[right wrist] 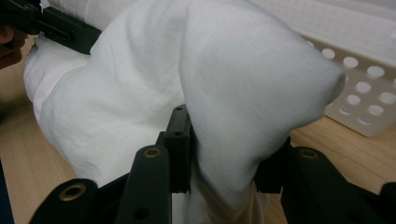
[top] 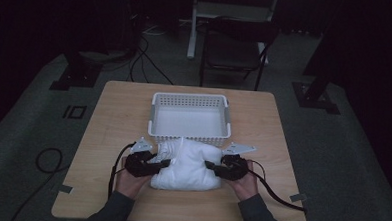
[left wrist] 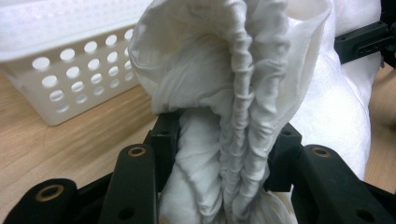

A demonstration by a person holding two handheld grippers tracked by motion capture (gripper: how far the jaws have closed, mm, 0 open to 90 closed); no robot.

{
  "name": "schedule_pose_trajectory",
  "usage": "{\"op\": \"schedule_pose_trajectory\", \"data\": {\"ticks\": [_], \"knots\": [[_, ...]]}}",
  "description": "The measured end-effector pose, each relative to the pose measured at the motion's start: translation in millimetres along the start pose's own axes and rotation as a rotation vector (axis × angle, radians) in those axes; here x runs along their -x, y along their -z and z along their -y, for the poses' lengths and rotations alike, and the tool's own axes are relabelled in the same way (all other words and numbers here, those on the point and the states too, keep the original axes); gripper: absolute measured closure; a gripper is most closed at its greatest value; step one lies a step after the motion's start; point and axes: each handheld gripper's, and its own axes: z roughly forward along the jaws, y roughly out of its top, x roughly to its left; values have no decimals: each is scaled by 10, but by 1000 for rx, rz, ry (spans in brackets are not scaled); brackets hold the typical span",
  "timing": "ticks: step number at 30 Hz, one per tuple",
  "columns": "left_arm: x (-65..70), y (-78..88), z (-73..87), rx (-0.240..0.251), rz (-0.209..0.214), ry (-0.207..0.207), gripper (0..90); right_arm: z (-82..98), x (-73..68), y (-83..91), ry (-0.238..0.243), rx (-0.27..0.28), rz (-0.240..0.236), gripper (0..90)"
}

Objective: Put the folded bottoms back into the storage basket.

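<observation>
A bunched white cloth [top: 186,166] lies on the wooden table just in front of a white perforated basket [top: 190,101]. My left gripper [top: 164,163] is shut on the cloth's left side, where a gathered, ruffled seam [left wrist: 243,135] runs up between the jaws. On the right side, my right gripper [top: 210,166] is shut on a thick fold of the same cloth [right wrist: 243,93]. Both grippers point inward toward each other. The cloth's top edge touches or overlaps the basket's near wall [left wrist: 70,70].
The basket is empty inside and sits at the table's middle back. A dark chair [top: 235,49] and a white stand are beyond the table's far edge. Cables trail on the floor at left. Bare wood [top: 113,117] lies left and right of the basket.
</observation>
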Motion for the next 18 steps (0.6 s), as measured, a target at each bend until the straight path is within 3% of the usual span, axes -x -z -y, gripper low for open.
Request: {"op": "schedule_pose_trajectory", "data": {"ticks": [18], "knots": [[49,125,-101,22,3,-10,567,-128,-51,127,33,20,8,646]]}}
